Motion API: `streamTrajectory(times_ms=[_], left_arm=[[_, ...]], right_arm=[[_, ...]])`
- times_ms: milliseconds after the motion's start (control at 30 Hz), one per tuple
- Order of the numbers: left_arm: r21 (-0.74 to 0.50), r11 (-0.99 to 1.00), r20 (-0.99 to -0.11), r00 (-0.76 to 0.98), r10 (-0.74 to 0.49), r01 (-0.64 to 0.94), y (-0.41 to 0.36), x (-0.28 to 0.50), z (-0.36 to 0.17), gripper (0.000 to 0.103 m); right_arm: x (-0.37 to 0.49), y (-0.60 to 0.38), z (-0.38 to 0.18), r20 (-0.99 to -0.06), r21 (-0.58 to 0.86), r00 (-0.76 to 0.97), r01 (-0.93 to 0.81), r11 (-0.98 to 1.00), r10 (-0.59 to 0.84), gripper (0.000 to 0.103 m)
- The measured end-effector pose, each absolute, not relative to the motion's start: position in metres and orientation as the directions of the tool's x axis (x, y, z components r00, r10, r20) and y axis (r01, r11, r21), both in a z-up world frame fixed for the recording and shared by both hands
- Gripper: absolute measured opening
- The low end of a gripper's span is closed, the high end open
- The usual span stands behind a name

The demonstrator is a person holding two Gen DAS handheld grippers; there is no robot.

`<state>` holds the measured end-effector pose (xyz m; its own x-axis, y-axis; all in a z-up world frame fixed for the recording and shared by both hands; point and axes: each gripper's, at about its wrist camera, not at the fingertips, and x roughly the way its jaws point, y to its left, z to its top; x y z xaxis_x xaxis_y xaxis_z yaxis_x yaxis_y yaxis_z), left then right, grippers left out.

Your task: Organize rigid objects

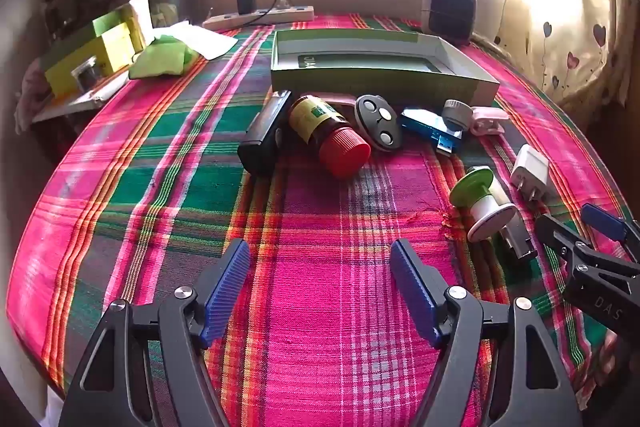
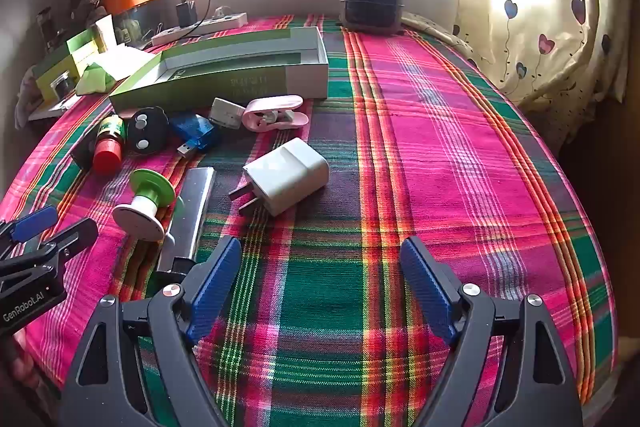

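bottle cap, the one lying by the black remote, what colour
Red; the bottle cap shows best in the left wrist view.

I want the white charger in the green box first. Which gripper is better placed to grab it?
Right. The white charger lies just ahead of the open right gripper; from the open left gripper it sits far right, past the spool. Green box lies beyond.

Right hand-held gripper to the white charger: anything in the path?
Nothing visible. The right hand-held gripper is open over bare plaid cloth, and the white charger lies ahead, slightly left, prongs toward the gripper. The silver bar and green-and-white spool sit further left, off the line.
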<state>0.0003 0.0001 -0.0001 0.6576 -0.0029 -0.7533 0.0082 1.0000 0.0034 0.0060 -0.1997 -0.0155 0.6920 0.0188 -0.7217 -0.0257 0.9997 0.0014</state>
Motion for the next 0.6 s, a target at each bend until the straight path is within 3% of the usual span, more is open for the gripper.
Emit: streamTrajectory(times_ms=[600], left_arm=[[0.003,1.0,-0.75,0.662,-0.01,0.018,0.0021,-0.0008,-0.002,0.073]], right_arm=[[0.0065,-0.1997,-0.0158,-0.724,0.0,0.69,-0.026,1.0,0.018,0.082]])
